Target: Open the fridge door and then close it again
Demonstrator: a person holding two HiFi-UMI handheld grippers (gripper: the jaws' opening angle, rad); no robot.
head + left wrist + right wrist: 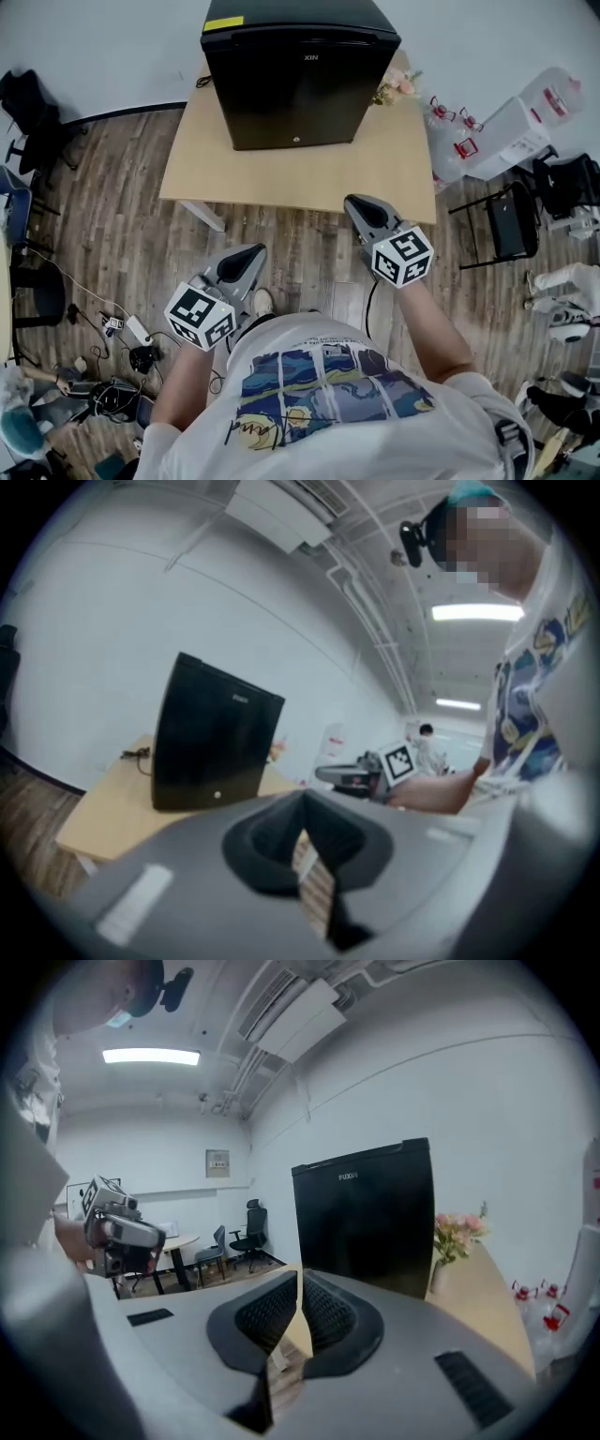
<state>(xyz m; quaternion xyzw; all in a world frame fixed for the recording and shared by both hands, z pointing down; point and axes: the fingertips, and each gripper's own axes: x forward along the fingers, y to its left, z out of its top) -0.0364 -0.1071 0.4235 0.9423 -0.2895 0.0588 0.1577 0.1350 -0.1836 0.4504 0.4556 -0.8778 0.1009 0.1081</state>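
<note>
The black mini fridge point(300, 80) stands on a light wooden table point(375, 178), its door closed. It also shows in the left gripper view as the fridge point(211, 738) and in the right gripper view as the fridge point(370, 1218). Both grippers hover over the floor in front of the table's near edge, apart from the fridge. My left gripper point(251, 253) sits lower left, its pads meeting at the tips point(302, 797) with nothing between them. My right gripper point(356, 202) is nearer the table, jaws together point(299, 1274) and empty.
A small vase of pink flowers point(398, 86) stands to the right of the fridge. Large water bottles point(525, 117) and a black folding chair point(511, 225) are at the right. Cables and chargers point(122, 356) litter the wooden floor at the left.
</note>
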